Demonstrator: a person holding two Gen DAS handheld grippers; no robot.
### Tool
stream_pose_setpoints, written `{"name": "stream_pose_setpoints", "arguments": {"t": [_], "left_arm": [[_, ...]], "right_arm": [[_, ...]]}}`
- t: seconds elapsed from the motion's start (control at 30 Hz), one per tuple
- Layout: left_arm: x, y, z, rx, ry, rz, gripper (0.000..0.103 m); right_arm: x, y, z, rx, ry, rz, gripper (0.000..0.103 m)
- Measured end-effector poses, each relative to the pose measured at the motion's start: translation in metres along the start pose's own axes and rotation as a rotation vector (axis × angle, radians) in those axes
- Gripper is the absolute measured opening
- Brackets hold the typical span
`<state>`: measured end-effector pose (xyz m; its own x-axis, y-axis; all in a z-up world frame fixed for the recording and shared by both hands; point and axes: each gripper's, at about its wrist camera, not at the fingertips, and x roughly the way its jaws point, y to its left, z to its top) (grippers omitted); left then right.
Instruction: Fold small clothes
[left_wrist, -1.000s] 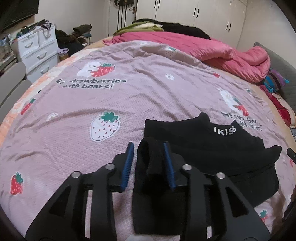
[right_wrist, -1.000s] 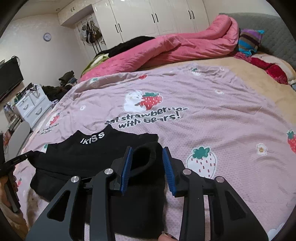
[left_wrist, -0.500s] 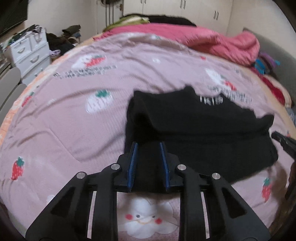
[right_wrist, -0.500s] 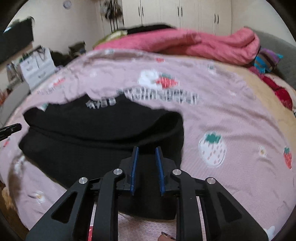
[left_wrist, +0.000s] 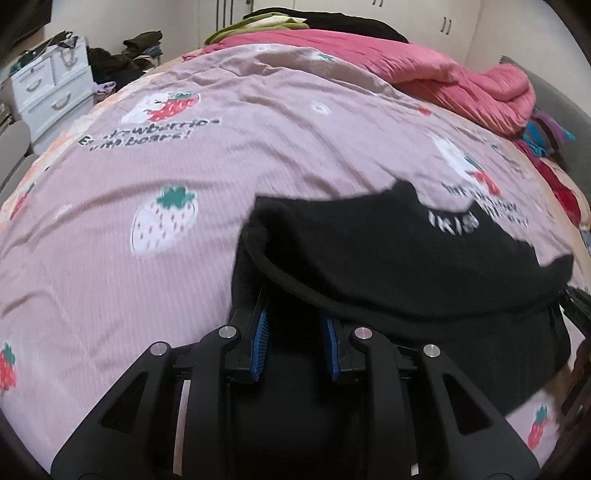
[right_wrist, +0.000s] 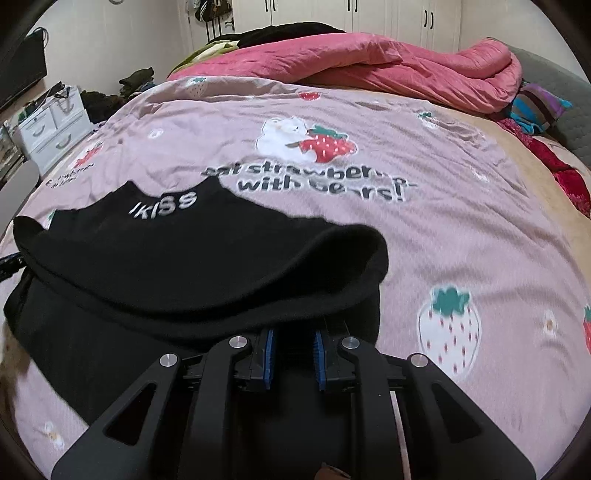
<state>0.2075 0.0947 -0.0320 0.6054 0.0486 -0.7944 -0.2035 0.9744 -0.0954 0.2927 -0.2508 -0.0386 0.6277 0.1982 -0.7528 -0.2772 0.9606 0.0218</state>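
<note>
We're mid-fold on the black top (right_wrist: 177, 258), the one with white "IKISS" lettering at the neck; it lies on the pink strawberry-print bedsheet (left_wrist: 258, 155) near the front edge of the bed. The near part is doubled over, so a rolled fold edge runs across the garment, one layer on another. One fold looks nearly laid; sides still look loose, so we judge at least one more fold plus squaring up remains

Left gripper (left_wrist: 295, 332): blue pads narrowly apart with black fabric between them, fingertips tucked under the fold's overhang, so we read it as pinching the cloth. Right gripper (right_wrist: 293, 350): same story at the other end of the fold

Right wrist view shows the lettering sharp and the rounded right corner of the fold. Left wrist view shows the left corner and the tip of the other tool at the right edge. Both catch the white drawer unit (left_wrist: 51, 92) and pink duvet (right_wrist: 369, 62) beyond
</note>
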Motion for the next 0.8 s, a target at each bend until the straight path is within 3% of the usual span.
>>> {"name": "stream_pose_setpoints", "arguments": {"t": [0.27,0.37,0.53,0.63,0.73,0.77,0.8], "left_arm": [[0.016,0.021,0.038,-0.076,-0.021,0.004,0.017],[0.014,0.029,0.043,-0.109,-0.029,-0.004,0.025],[0.020,0.033,0.043,-0.117,-0.005,-0.025,0.038],[0.027,0.028,0.040,-0.101,0.021,-0.047,0.042],[0.034,0.022,0.038,-0.084,0.034,-0.052,0.039],[0.036,0.021,0.036,-0.080,0.032,-0.052,0.025],[0.037,0.021,0.036,-0.078,0.031,-0.048,0.017]], "right_arm": [[0.014,-0.014,0.029,0.049,-0.019,-0.008,0.016],[0.009,-0.024,0.032,0.076,-0.039,-0.015,0.017],[0.005,-0.043,0.030,0.119,-0.031,-0.004,0.037],[0.010,-0.042,0.027,0.083,0.006,-0.010,0.043],[0.016,-0.040,0.026,0.092,0.020,0.030,0.043],[0.019,-0.040,0.026,0.101,0.025,0.034,0.042],[0.021,-0.040,0.026,0.104,0.030,0.036,0.033]]}}
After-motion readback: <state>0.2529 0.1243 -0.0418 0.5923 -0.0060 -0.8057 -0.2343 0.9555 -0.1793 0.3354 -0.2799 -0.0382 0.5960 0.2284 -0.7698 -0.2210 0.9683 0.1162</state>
